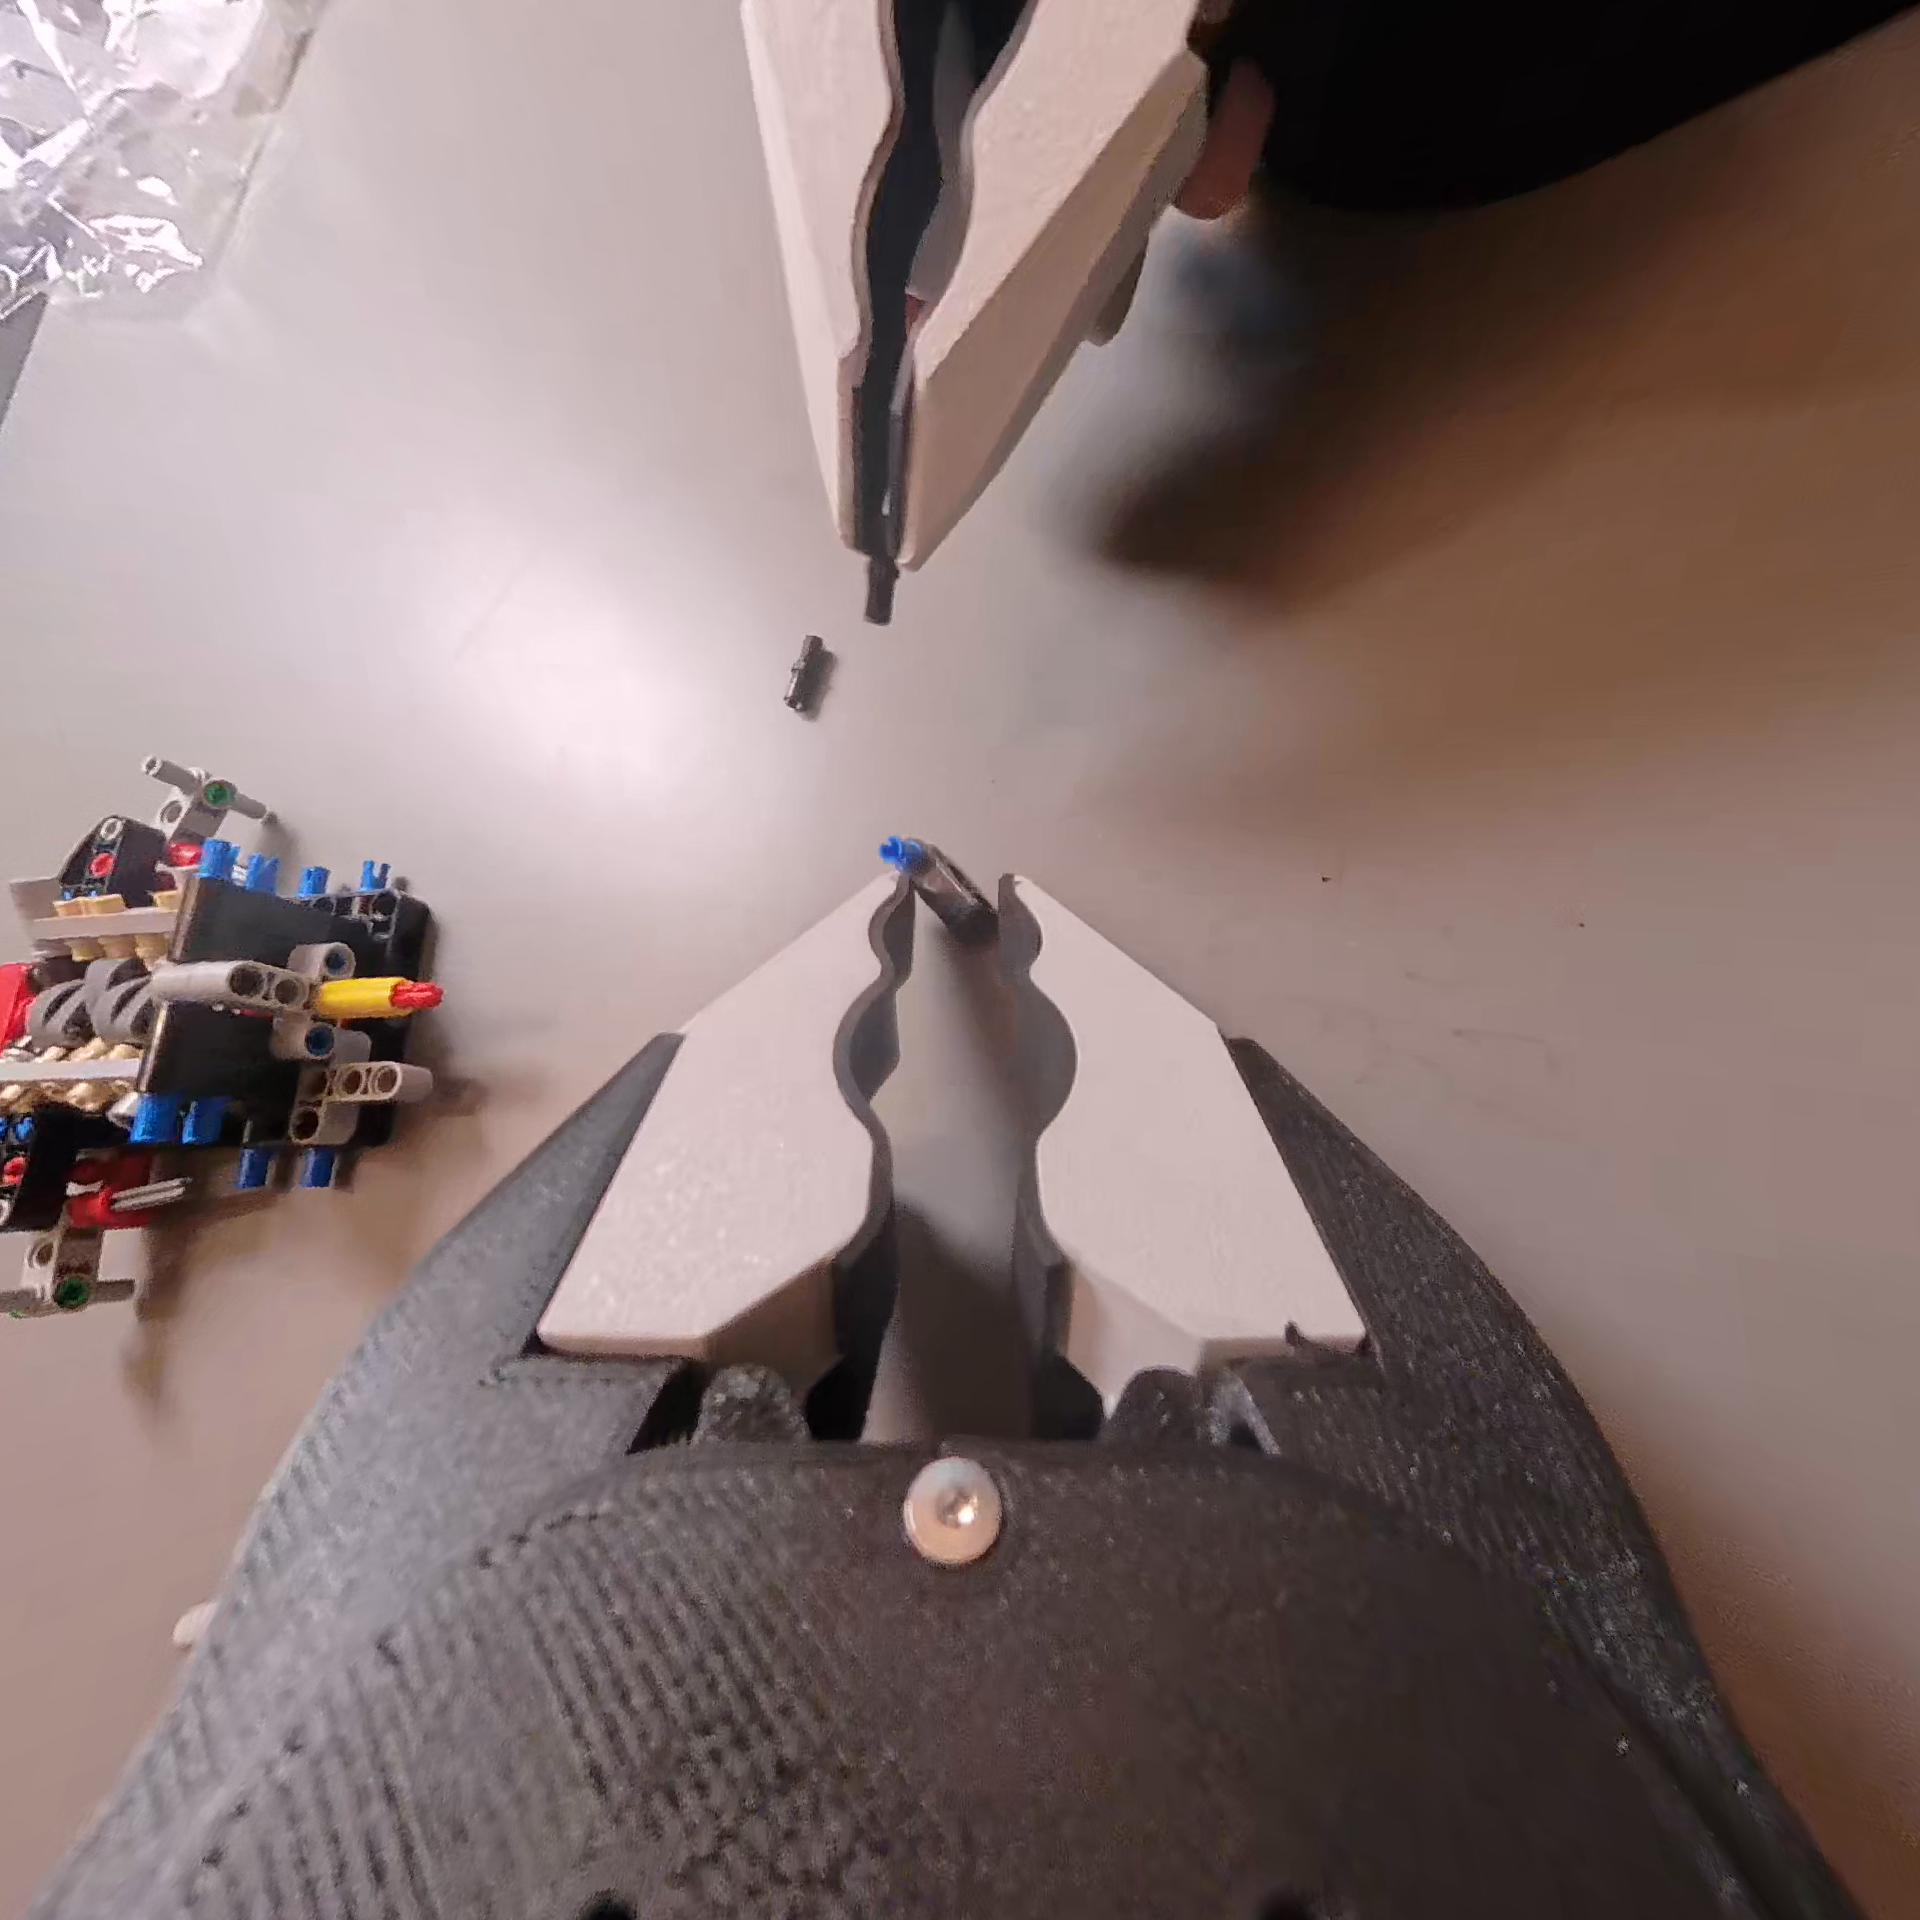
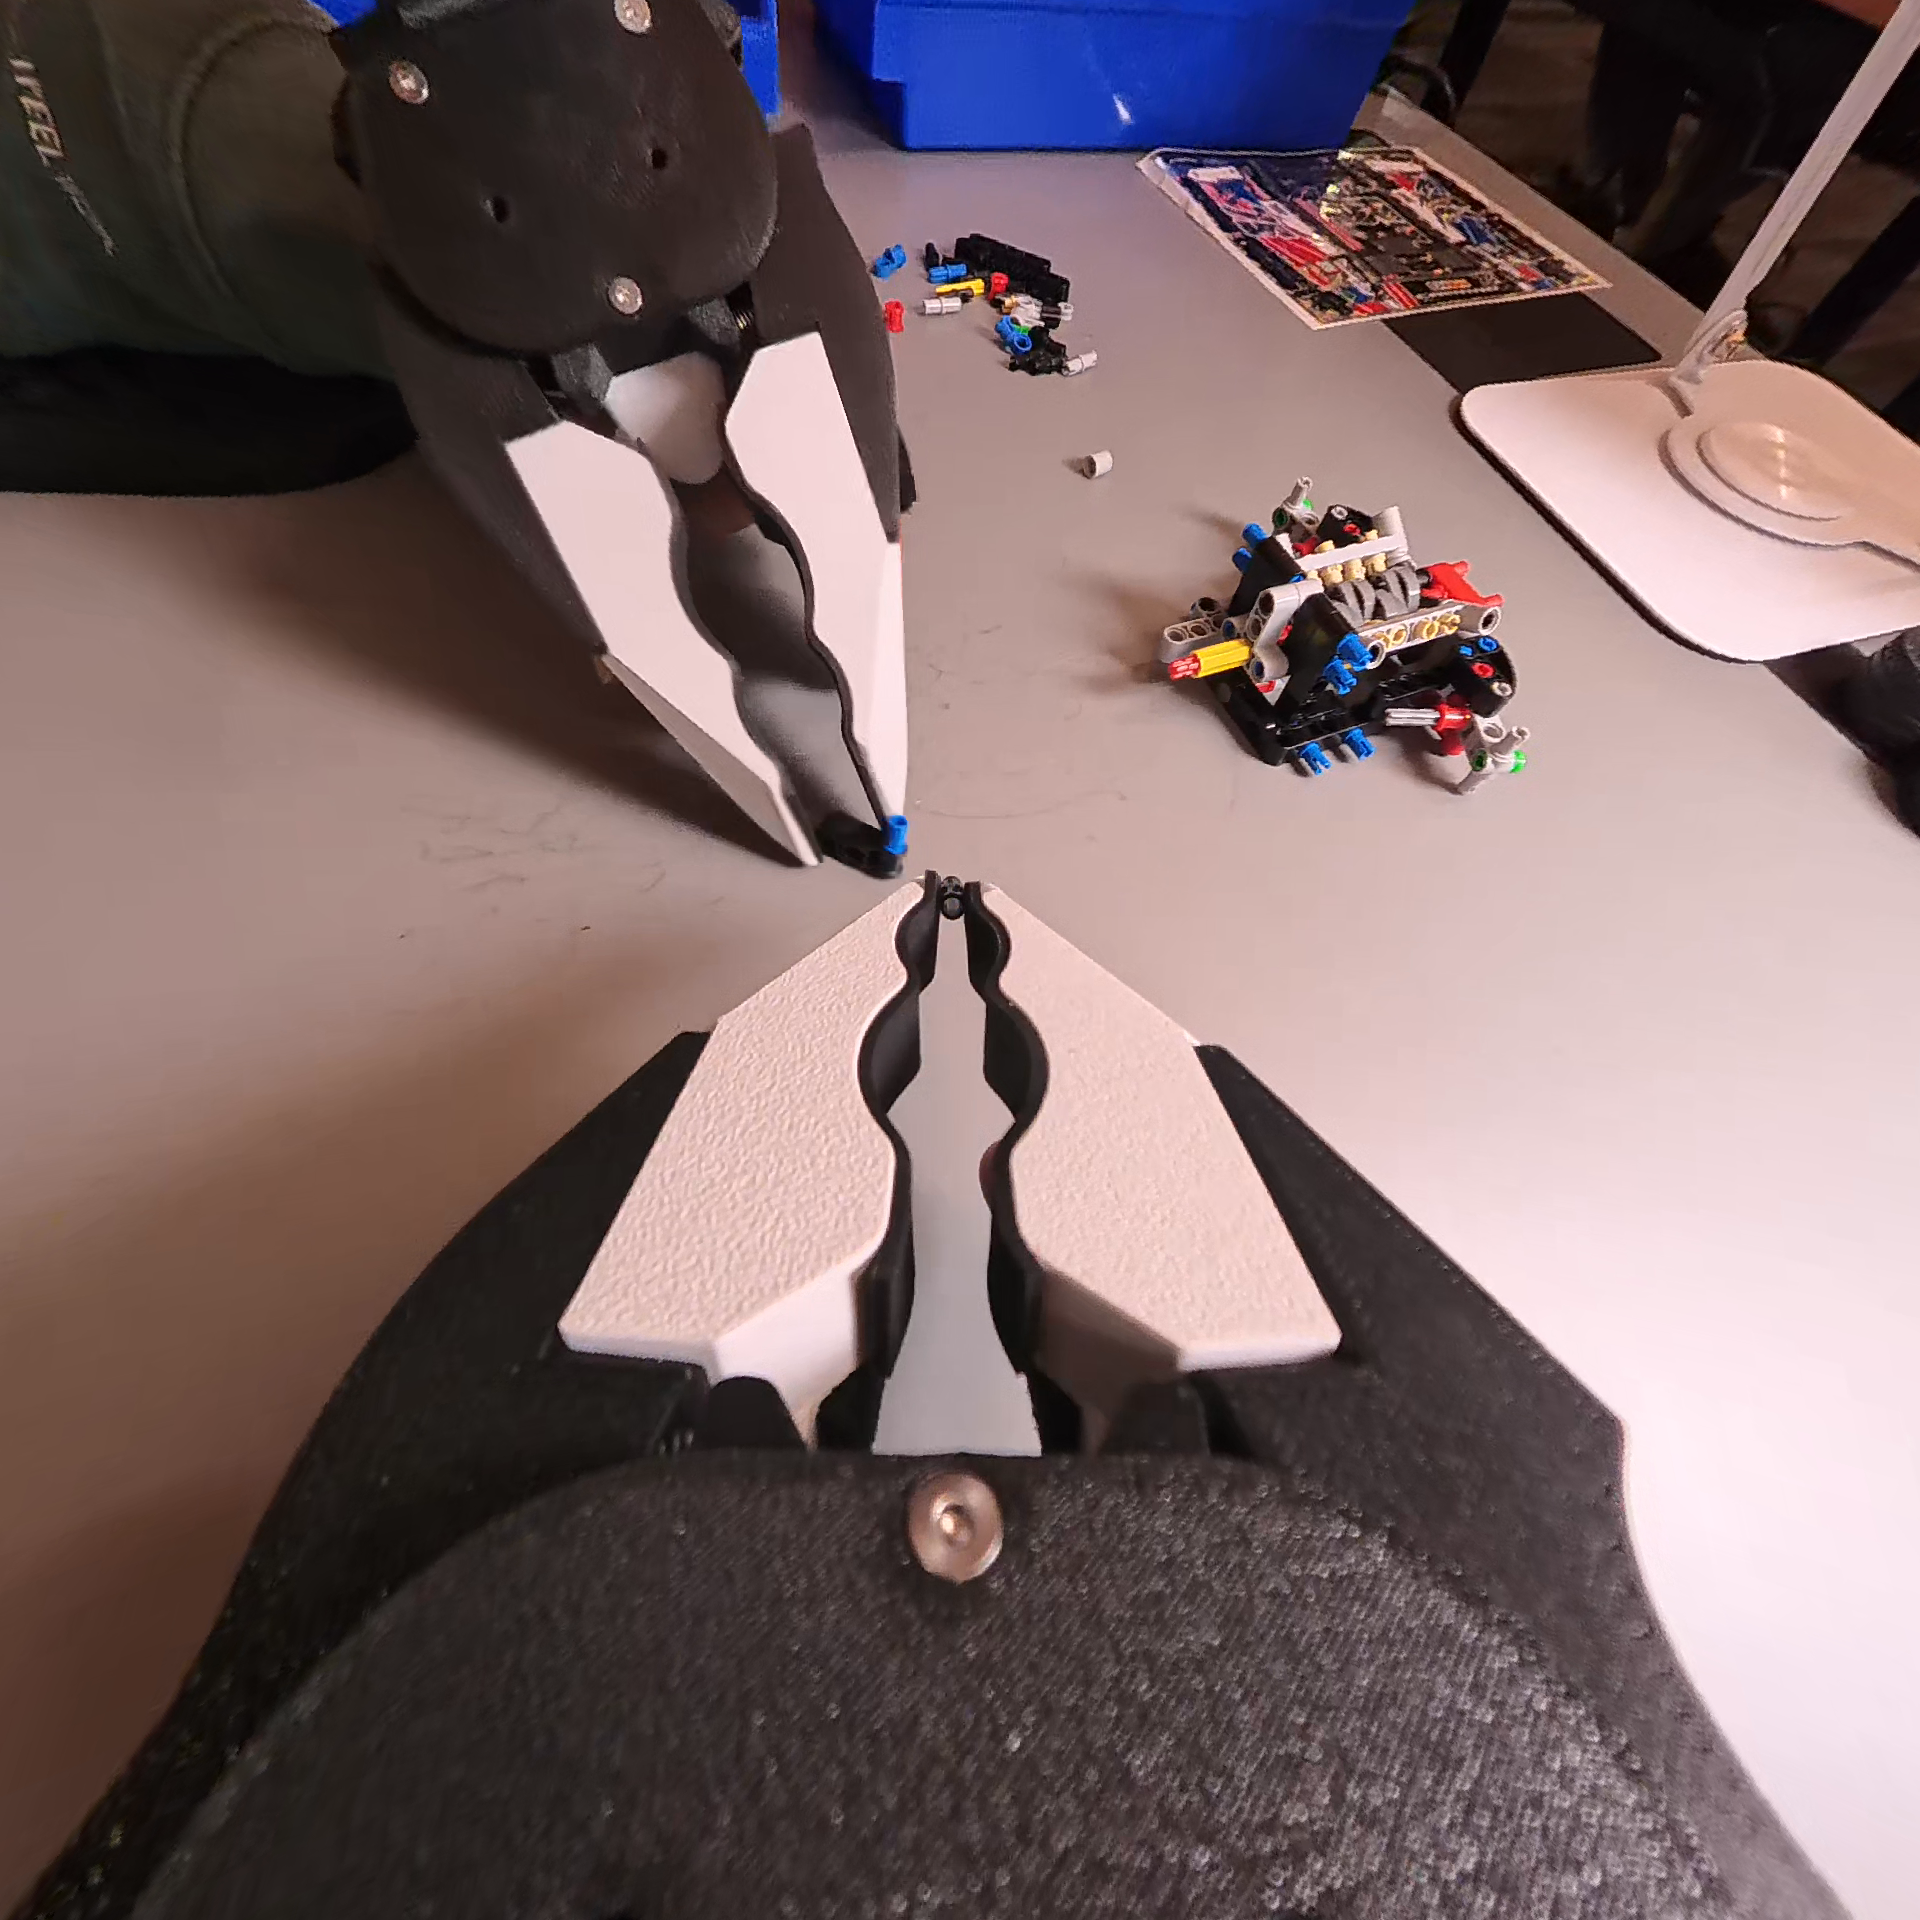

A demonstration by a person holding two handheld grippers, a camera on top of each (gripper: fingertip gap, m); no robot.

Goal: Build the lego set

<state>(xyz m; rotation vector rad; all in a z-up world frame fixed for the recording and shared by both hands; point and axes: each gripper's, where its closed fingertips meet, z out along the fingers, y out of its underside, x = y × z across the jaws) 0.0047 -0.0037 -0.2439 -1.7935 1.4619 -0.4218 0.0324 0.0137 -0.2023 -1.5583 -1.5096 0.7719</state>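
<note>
My left gripper (image 1: 951, 883) is closed on a small black connector with a blue pin (image 1: 940, 883) and holds it low at the table; both also show in the right wrist view, the gripper (image 2: 852, 836) and the connector (image 2: 868, 834). My right gripper (image 2: 951, 891) is shut on a short black pin (image 2: 951, 899). In the left wrist view it (image 1: 883, 551) points tip to tip at the left one, with the black pin (image 1: 878, 597) sticking out. A second black pin (image 1: 805, 673) lies loose on the table between the two grippers. The partly built lego model (image 2: 1340, 644) stands to the side (image 1: 208, 1039).
A pile of loose lego parts (image 2: 987, 301) and a small grey bush (image 2: 1093, 464) lie farther back. A printed sheet (image 2: 1371, 229), blue bins (image 2: 1101, 73) and a white lamp base (image 2: 1714, 499) sit at the table's far side. A crumpled plastic bag (image 1: 104, 145) lies in one corner. Tip to tip, the grippers are about 6 centimetres apart.
</note>
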